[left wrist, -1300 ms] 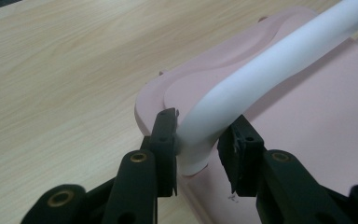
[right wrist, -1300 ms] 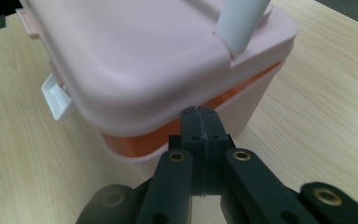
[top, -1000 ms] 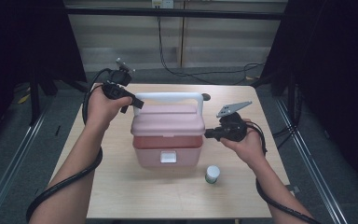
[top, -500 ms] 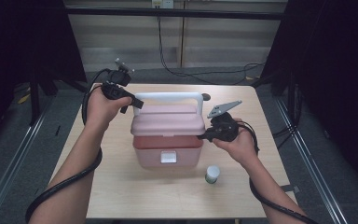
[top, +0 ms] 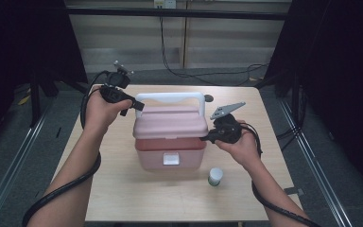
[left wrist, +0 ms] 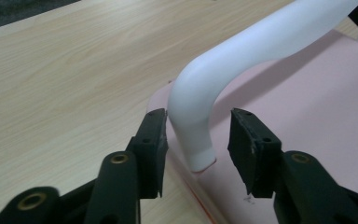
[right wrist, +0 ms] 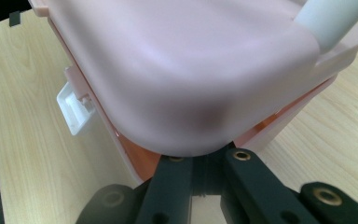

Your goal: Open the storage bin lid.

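Observation:
A pink box (top: 170, 152) with a paler pink lid (top: 170, 122) and a white arched handle (top: 170, 98) stands mid-table. My left gripper (top: 139, 106) is at the handle's left end. In the left gripper view its jaws have just been opening and the gripper (left wrist: 200, 140) straddles the handle's foot (left wrist: 193, 121), with a gap on the right side. My right gripper (top: 204, 138) is shut, and its tips press in at the lid's right corner. In the right gripper view the gripper (right wrist: 208, 156) has its tips tucked under the lid corner (right wrist: 186, 93), so they are hidden.
A white latch (top: 171, 159) sits on the box's front and also appears as the latch (right wrist: 74, 109) in the right gripper view. A small white-capped jar (top: 215, 176) stands on the wooden table (top: 123, 189) at the front right of the box. Black cables trail from both grippers.
My right gripper has edged left, closer in against the lid's corner. The left hand has stayed at the handle's end.

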A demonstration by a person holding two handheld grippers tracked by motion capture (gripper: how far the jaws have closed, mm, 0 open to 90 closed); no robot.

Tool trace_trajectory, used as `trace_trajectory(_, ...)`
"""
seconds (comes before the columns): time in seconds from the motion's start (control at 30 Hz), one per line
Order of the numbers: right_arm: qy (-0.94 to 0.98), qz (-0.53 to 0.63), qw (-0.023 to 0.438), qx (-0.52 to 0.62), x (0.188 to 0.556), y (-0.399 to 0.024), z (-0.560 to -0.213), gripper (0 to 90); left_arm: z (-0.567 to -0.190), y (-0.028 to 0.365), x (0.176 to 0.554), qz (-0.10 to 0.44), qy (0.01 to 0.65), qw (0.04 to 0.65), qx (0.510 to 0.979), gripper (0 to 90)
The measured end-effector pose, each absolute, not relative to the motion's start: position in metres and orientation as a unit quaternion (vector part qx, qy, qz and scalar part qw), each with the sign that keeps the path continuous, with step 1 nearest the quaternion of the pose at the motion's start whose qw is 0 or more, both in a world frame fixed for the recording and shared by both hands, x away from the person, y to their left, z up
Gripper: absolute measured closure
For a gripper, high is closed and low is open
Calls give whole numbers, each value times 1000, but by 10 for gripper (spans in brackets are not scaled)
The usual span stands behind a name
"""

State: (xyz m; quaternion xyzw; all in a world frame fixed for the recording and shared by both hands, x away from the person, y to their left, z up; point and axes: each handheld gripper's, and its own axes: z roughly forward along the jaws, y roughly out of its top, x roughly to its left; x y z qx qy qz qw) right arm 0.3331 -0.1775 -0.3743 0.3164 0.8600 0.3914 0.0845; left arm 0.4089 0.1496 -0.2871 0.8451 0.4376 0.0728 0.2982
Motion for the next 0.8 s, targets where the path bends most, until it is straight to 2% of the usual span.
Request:
trace_trajectory(0.13,861,390,86,314,333,-177,-374,900,-290,153,408,75,442,295,844,514)
trace_trajectory(0.23,859,392,87,317,333,-177,-373,900,-292,156,408,76,450,296,839,438)
trace_trajectory(0.4,859,394,87,315,333,-177,-372,900,-292,162,406,82,451,289,840,368)
trace_trajectory(0.8,860,391,94,314,335,-175,-363,900,-295,183,401,79,458,278,841,347)
